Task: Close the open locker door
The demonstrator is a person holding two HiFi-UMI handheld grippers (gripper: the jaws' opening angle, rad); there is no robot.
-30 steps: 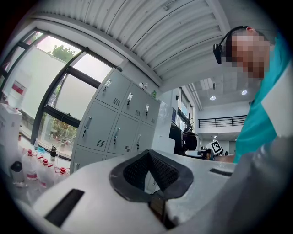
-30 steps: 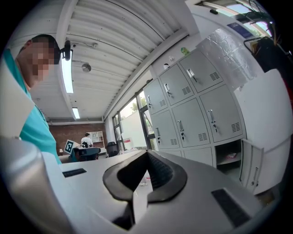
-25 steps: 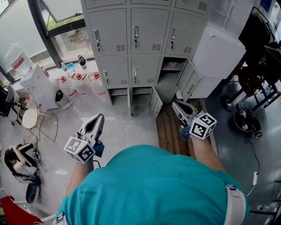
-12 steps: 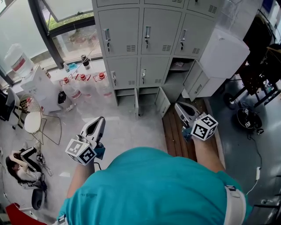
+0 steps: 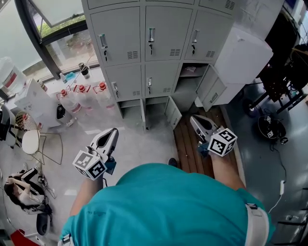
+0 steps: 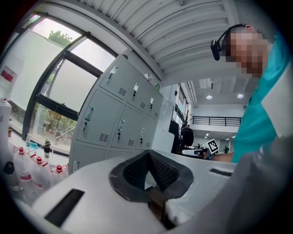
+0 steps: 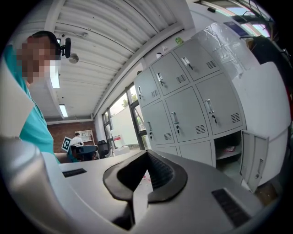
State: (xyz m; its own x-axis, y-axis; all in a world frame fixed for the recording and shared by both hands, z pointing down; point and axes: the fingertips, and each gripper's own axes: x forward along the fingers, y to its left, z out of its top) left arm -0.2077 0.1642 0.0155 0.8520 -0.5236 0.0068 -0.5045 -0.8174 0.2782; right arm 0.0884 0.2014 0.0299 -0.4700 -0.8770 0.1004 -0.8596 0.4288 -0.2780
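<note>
TONGS: two units, one per hand. The left tongs are closed, pads meeting at the tip, with nothing between them. The right tongs are likewise closed and empty. Each unit carries one marker cube: the left cube and the right cube. Both units are held out in front of the person's teal shirt. They point toward the lockers and are well apart from them.

LOCKERS: one grey bank at the far side, three columns wide.
- The full row in view has three closed doors, each with one handle.
- The row below has two closed doors, left and middle.
- The right compartment of that row stands open, with one shelf inside.
- The open door swings out to the right, near the white box beside the bank.
- At floor level two low compartments are open, each with a narrow door ajar: the left low door and the right low door.

FLOOR:
- Three red-capped bottles stand in a row left of the lockers, near the window.
- One strip of wooden planks lies below the right tongs in the head view.
- One round white chair stands at the left.
- One second person is on the floor at the near left
</note>
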